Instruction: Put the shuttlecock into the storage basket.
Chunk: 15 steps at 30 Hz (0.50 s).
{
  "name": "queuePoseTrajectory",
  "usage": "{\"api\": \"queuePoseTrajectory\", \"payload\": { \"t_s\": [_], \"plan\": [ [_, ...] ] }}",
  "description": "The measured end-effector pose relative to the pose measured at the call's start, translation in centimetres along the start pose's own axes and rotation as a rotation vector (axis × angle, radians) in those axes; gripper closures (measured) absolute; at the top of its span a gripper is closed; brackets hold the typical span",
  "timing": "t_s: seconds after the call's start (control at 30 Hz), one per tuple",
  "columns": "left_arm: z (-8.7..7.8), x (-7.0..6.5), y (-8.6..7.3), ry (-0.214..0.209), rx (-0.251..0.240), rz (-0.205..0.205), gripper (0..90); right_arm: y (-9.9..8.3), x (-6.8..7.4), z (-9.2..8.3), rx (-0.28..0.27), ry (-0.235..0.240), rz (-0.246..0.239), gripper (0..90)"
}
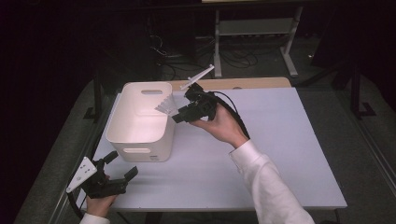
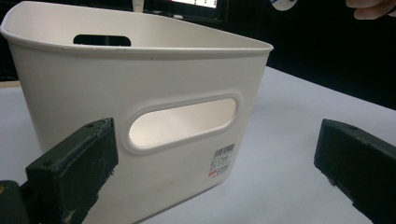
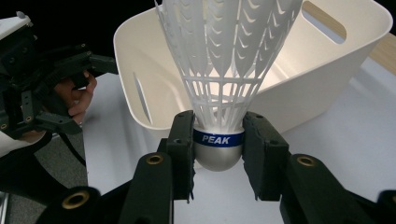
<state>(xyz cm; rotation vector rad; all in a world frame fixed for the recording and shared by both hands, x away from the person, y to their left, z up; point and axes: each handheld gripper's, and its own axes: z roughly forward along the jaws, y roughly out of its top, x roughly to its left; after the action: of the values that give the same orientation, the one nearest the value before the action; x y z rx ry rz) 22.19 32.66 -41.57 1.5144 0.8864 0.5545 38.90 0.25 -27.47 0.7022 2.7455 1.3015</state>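
A white plastic shuttlecock [image 3: 219, 79] with a silver cork and a blue "PEAK" band sits between the jaws of my right gripper [image 3: 218, 149], which is shut on its cork. In the high view my right gripper [image 1: 180, 114] holds the shuttlecock [image 1: 164, 106] with its skirt over the right rim of the white bin [image 1: 140, 140]. The bin [image 2: 93, 84] has oval handle holes and a barcode sticker. My left gripper [image 1: 122, 164] rests near the table's front left corner, open, in front of the bin; its jaws frame the bin's near wall in the left gripper view.
The white table [image 1: 280, 140] has free room to the right of the bin. A wooden strip [image 1: 252, 83] runs along the far edge. A metal stand [image 1: 254, 28] and cables lie on the dark floor behind the table.
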Motion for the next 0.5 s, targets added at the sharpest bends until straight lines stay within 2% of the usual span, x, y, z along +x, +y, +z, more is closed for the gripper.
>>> {"api": "queuePoseTrajectory", "payload": {
  "t_s": [0.07, 0.1, 0.27, 0.5],
  "plan": [
    [0.0, 0.0, 0.0, -0.001, 0.0, -0.001, 0.0, 0.3, 0.1, 0.1, -0.003, 0.001, -0.006, 64.3],
    [-0.1, 0.1, 0.0, 0.0, 0.016, 0.017, 0.0, 0.3, 0.1, 0.1, -0.003, 0.001, -0.006, 64.3],
    [-0.1, 0.1, 0.0, -0.002, 0.013, 0.015, 0.0, 0.9, 0.3, 0.5, -0.003, 0.007, -0.024, 64.3],
    [-0.1, 0.1, 0.0, -0.001, 0.012, 0.02, 0.0, 1.5, 0.7, 1.1, -0.014, 0.023, -0.019, 64.3]
  ]
}}
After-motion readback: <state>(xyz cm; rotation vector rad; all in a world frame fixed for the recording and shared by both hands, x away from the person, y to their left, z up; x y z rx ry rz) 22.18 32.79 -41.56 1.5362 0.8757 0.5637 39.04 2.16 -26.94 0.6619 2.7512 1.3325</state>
